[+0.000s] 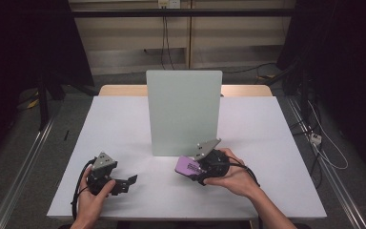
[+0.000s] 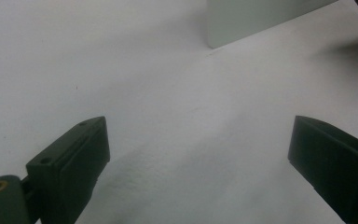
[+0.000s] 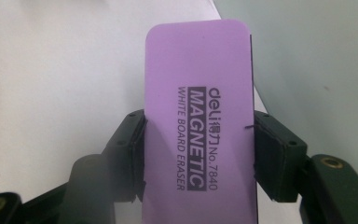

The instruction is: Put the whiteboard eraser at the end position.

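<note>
The right claw [image 3: 198, 154] is clenched on a purple magnetic whiteboard eraser [image 3: 198, 126] just in front of the upright pale-green board [image 1: 183, 112] — the left claw [image 2: 198, 158] hangs released over the white tabletop [image 1: 119, 124].

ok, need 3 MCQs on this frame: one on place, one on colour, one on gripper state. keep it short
1. Where does the pale board stand?
A. upright near the middle of the white table
B. flat at the table's left edge
C. on the floor

2. What colour is the whiteboard eraser?
A. yellow
B. purple
C. green

3. How do the left gripper jaws stand?
A. shut on the eraser
B. shut on the board
C. open, nothing between them

Answers:
1 A: in the high view it stands on its lower edge at the table's centre.
2 B: the right gripper view shows a purple face with black print, clamped in the right gripper.
3 C: bare table shows between the two jaws.
</note>
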`<control>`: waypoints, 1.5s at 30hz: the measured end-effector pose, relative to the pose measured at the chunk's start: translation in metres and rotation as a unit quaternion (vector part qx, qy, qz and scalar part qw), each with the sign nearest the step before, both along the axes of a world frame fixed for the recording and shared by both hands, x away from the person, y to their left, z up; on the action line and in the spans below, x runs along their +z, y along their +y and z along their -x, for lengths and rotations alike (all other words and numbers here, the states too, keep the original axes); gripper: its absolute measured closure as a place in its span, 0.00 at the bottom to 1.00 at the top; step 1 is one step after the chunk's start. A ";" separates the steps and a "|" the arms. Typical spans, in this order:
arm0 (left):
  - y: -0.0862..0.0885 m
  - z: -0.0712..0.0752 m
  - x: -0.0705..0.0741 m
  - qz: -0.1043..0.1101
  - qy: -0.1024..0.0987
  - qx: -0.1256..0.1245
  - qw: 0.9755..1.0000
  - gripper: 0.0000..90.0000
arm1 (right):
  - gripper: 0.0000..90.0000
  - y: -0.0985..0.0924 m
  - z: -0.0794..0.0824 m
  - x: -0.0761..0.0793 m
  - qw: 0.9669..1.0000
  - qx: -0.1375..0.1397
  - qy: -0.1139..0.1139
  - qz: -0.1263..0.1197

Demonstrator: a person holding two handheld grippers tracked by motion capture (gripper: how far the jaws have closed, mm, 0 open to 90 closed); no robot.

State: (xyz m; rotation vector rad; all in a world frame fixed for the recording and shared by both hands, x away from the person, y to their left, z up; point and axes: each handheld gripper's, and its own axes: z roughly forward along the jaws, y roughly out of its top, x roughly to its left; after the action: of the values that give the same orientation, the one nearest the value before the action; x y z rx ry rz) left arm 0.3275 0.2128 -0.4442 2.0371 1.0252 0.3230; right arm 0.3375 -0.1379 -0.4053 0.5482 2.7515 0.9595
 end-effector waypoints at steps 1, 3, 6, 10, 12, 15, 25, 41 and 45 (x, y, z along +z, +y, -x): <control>0.000 0.000 0.000 0.000 0.000 -0.001 1.000 0.06 | 0.46 0.001 0.000 -0.001 1.000 0.003 0.002 0.000; 0.000 0.000 0.000 0.002 -0.002 -0.002 1.000 0.06 | 0.46 0.003 -0.001 -0.003 1.000 0.008 0.010 0.006; 0.000 0.000 0.001 -0.001 -0.002 -0.004 1.000 0.06 | 0.46 0.007 -0.001 -0.005 1.000 0.012 0.018 0.009; 0.000 0.002 0.001 0.001 -0.003 -0.005 1.000 0.06 | 0.46 0.012 -0.003 -0.010 0.999 0.015 0.028 0.011; 0.002 0.003 0.002 -0.002 -0.005 -0.010 1.000 0.06 | 0.46 0.015 -0.004 -0.014 0.999 0.014 0.040 0.017; 0.003 0.004 0.003 0.001 -0.006 -0.009 1.000 0.06 | 0.46 0.019 -0.004 -0.018 0.998 0.020 0.047 0.028; 0.002 0.004 0.002 0.001 -0.005 -0.004 1.000 0.06 | 0.45 0.022 -0.006 -0.024 0.998 0.011 0.055 0.029; 0.003 0.004 0.002 -0.002 -0.005 -0.007 1.000 0.06 | 0.17 0.021 -0.008 -0.028 0.999 -0.017 0.044 0.005; 0.002 0.003 0.002 0.003 -0.003 -0.003 1.000 0.06 | 0.13 0.019 -0.007 -0.027 0.999 -0.026 0.038 -0.002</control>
State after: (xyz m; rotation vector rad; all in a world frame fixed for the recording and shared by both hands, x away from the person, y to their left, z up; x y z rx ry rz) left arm 0.3240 0.2152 -0.4421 2.0325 1.0157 0.3237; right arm 0.3441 -0.1189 -0.4319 0.6672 2.7881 0.9507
